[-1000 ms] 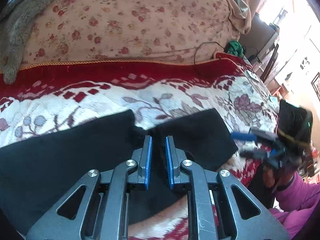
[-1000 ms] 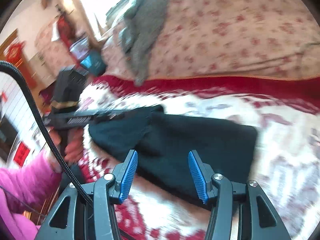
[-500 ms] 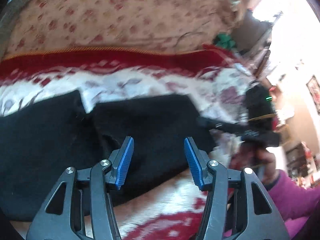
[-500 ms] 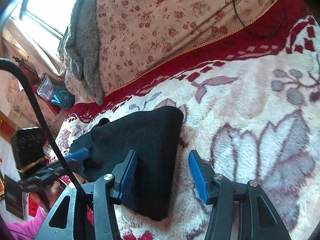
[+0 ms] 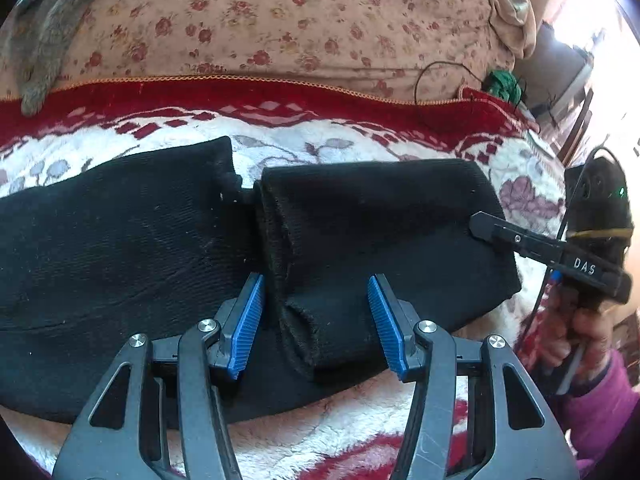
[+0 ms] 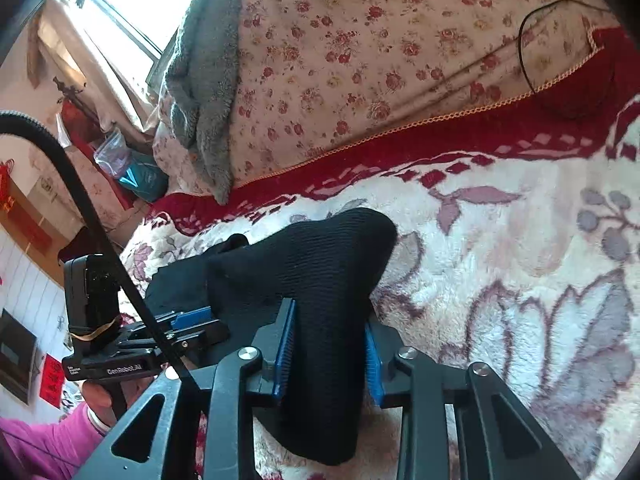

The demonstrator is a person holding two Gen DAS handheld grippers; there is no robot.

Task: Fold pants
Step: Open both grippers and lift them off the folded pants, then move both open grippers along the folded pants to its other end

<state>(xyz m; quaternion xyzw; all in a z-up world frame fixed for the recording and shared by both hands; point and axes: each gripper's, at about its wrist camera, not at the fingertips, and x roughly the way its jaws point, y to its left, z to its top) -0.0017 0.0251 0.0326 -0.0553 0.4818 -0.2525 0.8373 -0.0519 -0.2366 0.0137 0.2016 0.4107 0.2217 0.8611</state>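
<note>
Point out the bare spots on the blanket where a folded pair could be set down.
Bare cream floral plush blanket lies right of the black knit pants, up to the red border band. A strip lies between the pants and that band. The near edge is crowded by both tongs, left and right.

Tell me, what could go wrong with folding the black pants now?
1. The right gripper pinches a thick bunch of the black pants; the bunch might slip out or leave a lumpy fold.
2. The left gripper is open over the folded edge; it might catch just one layer and pull the fold apart.
3. The fluffy blanket could drag on the cloth.
</note>
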